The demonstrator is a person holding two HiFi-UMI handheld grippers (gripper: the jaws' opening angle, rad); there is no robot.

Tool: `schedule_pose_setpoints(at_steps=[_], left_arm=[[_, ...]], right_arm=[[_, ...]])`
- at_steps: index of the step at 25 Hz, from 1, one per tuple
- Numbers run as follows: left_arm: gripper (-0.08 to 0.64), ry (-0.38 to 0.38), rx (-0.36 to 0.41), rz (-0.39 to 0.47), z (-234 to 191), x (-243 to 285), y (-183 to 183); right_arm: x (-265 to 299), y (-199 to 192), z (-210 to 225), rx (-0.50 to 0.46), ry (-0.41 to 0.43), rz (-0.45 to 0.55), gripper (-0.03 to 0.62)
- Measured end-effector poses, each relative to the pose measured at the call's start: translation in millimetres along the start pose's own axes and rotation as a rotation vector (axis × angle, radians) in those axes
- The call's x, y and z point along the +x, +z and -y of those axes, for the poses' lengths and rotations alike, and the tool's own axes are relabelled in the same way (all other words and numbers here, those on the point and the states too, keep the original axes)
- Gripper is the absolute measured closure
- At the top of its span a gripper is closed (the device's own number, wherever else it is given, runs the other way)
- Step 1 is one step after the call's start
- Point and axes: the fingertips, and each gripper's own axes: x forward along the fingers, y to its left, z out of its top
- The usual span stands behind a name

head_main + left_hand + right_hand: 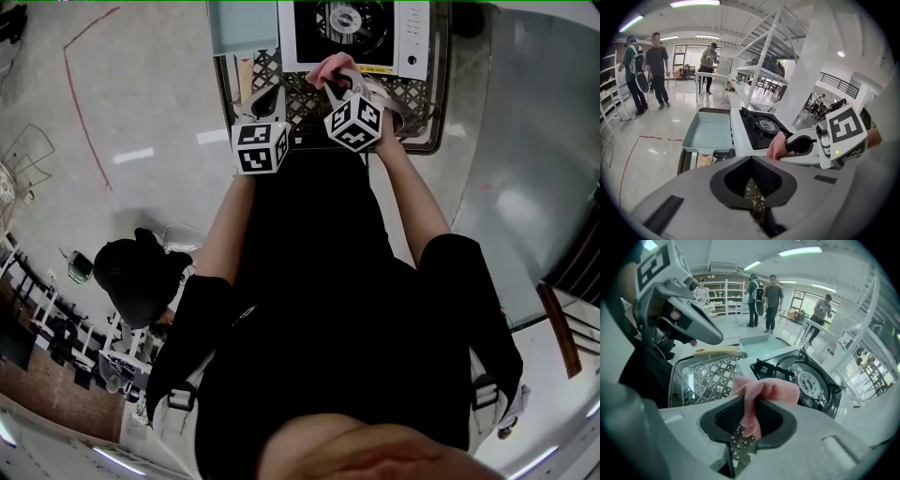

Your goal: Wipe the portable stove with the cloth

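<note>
Pointing toward the portable stove (812, 380), cloth (765, 391) pinched in right gripper (749, 417)

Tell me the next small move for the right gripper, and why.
Probably ease the right gripper forward and down until the pink cloth presses onto the stove. The cloth is clamped in it, bunched at the stove's near edge, with the burner just beyond.

A pale blue tray (708, 132) is positioned at the far edge of a dark lattice basket (708, 376). A wooden handle (717, 351) is located just beside the tray. A red line (80, 94) is marked on the floor (150, 112). Three persons (658, 65) are seen standing well beyond.
</note>
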Motion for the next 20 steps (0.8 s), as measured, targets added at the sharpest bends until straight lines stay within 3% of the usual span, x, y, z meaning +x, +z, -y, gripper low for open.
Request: schedule_pose_setpoints(at_steps=[20], left_arm=[[0.560, 0.005, -0.030, 0.001, -28.3, -12.1, -0.4]], right_arm=[[14.3, 37.0, -20.5, 0.001, 0.030, 0.011, 0.512]])
